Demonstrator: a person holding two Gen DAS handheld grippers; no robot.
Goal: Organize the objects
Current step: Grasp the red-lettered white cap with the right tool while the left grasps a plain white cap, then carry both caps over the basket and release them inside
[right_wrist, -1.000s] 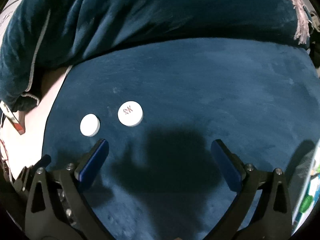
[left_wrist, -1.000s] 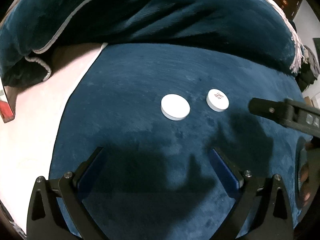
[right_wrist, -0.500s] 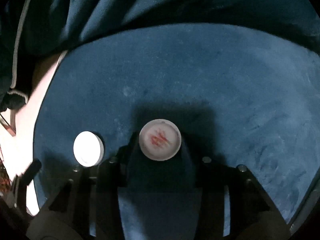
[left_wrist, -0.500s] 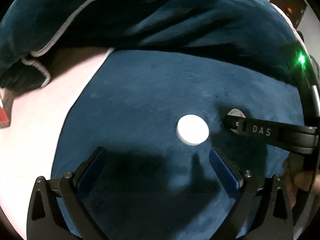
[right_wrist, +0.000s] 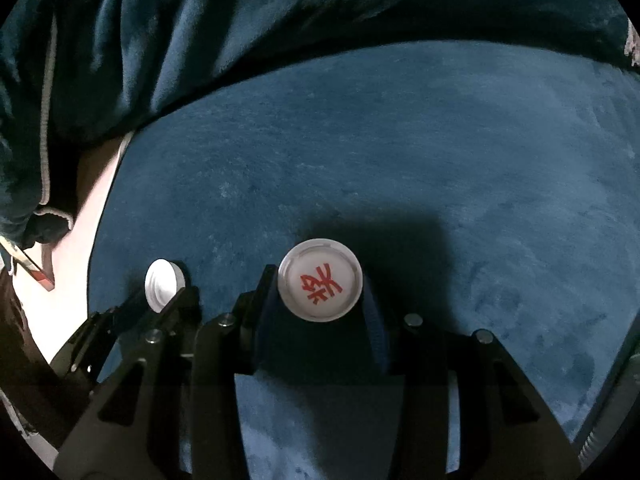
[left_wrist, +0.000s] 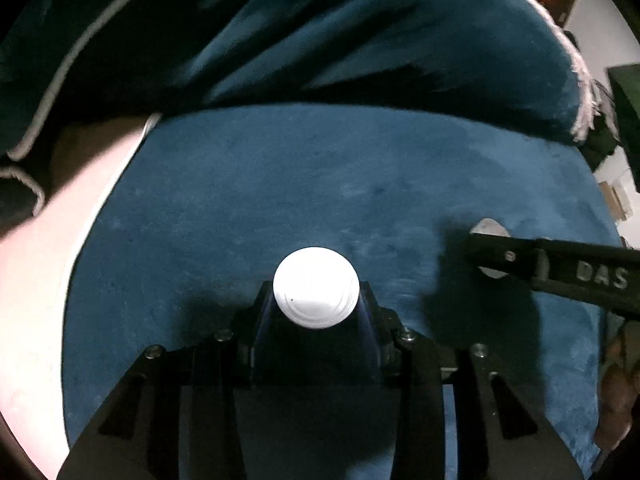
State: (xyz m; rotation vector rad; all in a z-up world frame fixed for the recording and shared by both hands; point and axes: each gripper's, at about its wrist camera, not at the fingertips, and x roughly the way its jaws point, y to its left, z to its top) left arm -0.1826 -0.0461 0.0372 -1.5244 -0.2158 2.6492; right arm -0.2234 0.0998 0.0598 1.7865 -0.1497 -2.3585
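Note:
A plain white round disc [left_wrist: 315,287] sits between the fingers of my left gripper [left_wrist: 316,304], which is shut on it over the dark blue plush blanket [left_wrist: 300,184]. My right gripper [right_wrist: 320,296] is shut on a second white disc with a red character [right_wrist: 320,285]. In the left wrist view the right gripper [left_wrist: 552,272] reaches in from the right and covers most of that marked disc [left_wrist: 489,227]. In the right wrist view the plain disc [right_wrist: 160,285] and the left gripper [right_wrist: 168,308] show at the left.
Bunched folds of the blue blanket [left_wrist: 320,40] rise at the back. A pale pink sheet [left_wrist: 36,280] lies bare to the left of the blanket. A small red-edged object [right_wrist: 38,274] rests on that sheet. A hand [left_wrist: 616,400] shows at the right edge.
Both grippers came down and forward from open above the blanket. The right gripper shut on the marked disc first. The left gripper has now shut on the plain disc.

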